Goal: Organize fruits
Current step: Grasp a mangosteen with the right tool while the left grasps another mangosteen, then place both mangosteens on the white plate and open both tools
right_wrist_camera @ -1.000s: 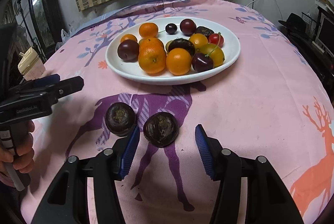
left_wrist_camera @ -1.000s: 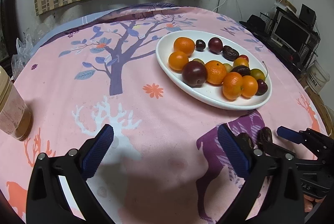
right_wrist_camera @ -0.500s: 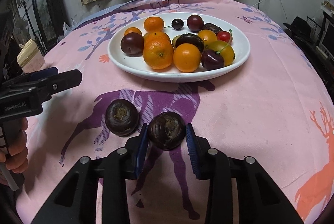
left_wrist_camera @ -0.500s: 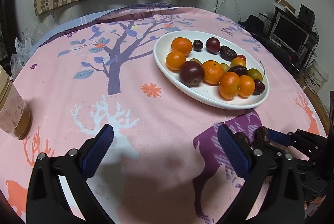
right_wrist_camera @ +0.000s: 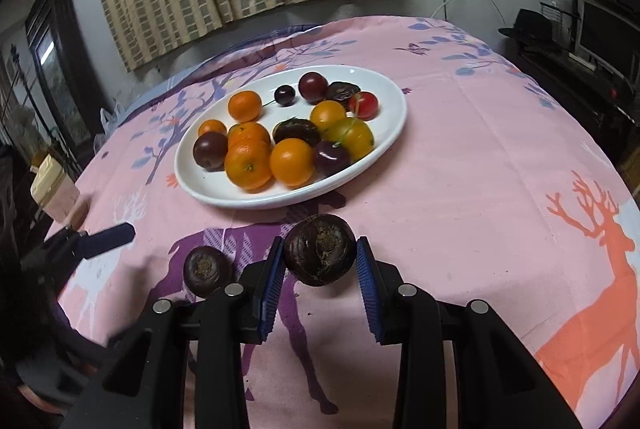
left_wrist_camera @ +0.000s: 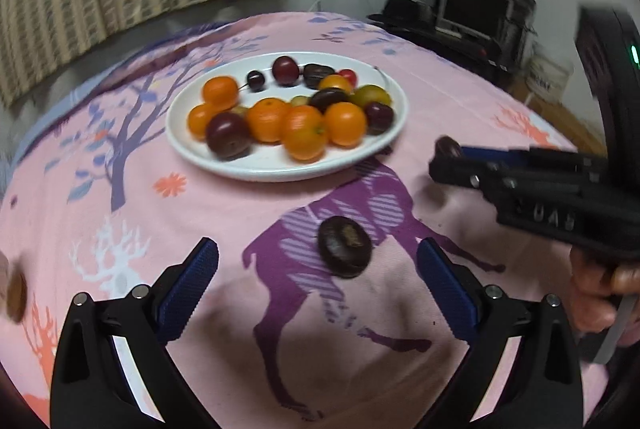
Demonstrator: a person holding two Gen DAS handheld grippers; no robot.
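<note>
My right gripper is shut on a dark brown water chestnut and holds it above the pink cloth, short of the white plate of oranges, plums and cherries. A second water chestnut lies on the cloth to its left. In the left wrist view that second chestnut lies just ahead of my open, empty left gripper. The right gripper shows there at the right with its chestnut at its tip. The plate lies beyond.
A tan-lidded jar stands at the table's left edge. The left gripper's tip shows at the left of the right wrist view. A monitor and shelves stand beyond the table's right side.
My right gripper closed on the nearer water chestnut and lifted it off the cloth. My left gripper swung right, so the other chestnut now lies in front of it.
</note>
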